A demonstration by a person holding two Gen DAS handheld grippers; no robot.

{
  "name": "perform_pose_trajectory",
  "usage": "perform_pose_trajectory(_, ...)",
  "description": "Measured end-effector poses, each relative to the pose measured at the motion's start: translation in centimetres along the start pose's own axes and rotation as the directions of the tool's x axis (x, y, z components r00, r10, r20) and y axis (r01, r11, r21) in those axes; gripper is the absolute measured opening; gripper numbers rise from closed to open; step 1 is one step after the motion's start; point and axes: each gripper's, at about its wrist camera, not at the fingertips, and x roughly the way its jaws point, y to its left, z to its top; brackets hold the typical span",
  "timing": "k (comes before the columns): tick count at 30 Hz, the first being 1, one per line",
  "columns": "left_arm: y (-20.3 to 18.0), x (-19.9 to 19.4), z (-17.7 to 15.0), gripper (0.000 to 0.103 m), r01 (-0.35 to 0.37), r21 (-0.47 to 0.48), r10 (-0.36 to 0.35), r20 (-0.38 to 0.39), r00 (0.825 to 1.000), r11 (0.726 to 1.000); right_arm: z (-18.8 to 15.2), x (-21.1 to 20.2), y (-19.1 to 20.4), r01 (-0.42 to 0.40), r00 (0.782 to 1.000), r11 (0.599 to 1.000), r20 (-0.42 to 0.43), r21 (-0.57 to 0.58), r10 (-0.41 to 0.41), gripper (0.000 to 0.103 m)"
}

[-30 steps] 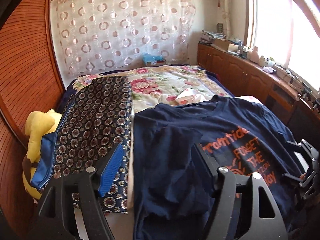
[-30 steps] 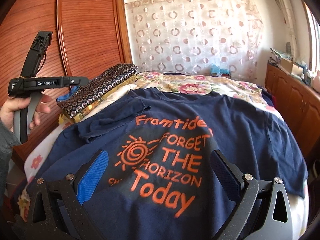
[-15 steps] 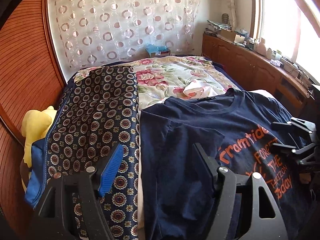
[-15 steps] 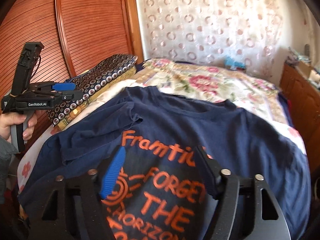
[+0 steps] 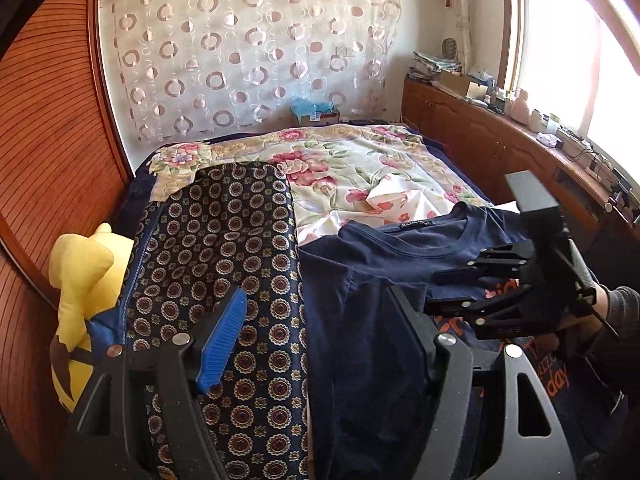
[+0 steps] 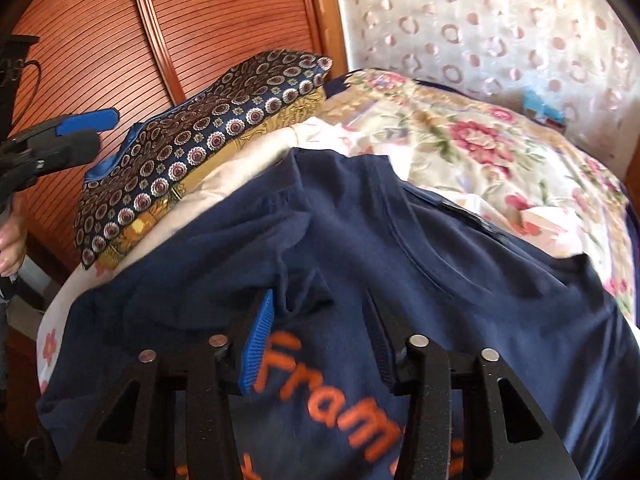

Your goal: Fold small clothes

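While the navy T-shirt (image 6: 460, 280) lies spread face up over the floral bedspread (image 5: 360, 164), only 1 fold looks done: the sleeve on the patterned-cushion side is turned in over the chest, and the rest, as far as the views show, is flat and unfolded. I judge the task to be at an early stage, with the other sleeve, the sides and the hem left.

The patterned cushion (image 5: 224, 248) sits just beside the shirt, with a yellow plush toy (image 5: 84, 280) at its far edge.

The right gripper (image 6: 316, 320) hangs over the upper chest, near the folded sleeve and the orange lettering; its jaws have just been closing and stand part-way apart, with cloth seen between them but no pinch evident.

The left gripper (image 5: 316, 332) has its jaws spread and holds nothing; one finger is over the cushion, the other over the shirt's edge.
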Motion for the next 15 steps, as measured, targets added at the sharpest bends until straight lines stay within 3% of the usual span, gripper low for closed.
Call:
perform_pose_trajectory(7, 0.7, 0.0, 0.2, 0.071, 0.015, -0.017, -0.014, 0.001, 1.0, 1.0, 0.3, 1.0, -0.7, -0.04, 0.998, 0.999, -0.042, -0.029, 0.039, 0.007)
perform_pose_trajectory(15, -1.0, 1.8, 0.9, 0.071, 0.039, 0.027, -0.038, -0.022, 0.999, 0.999, -1.6, -5.0, -1.6, -0.034, 0.997, 0.998, 0.067, 0.051, 0.03, 0.004)
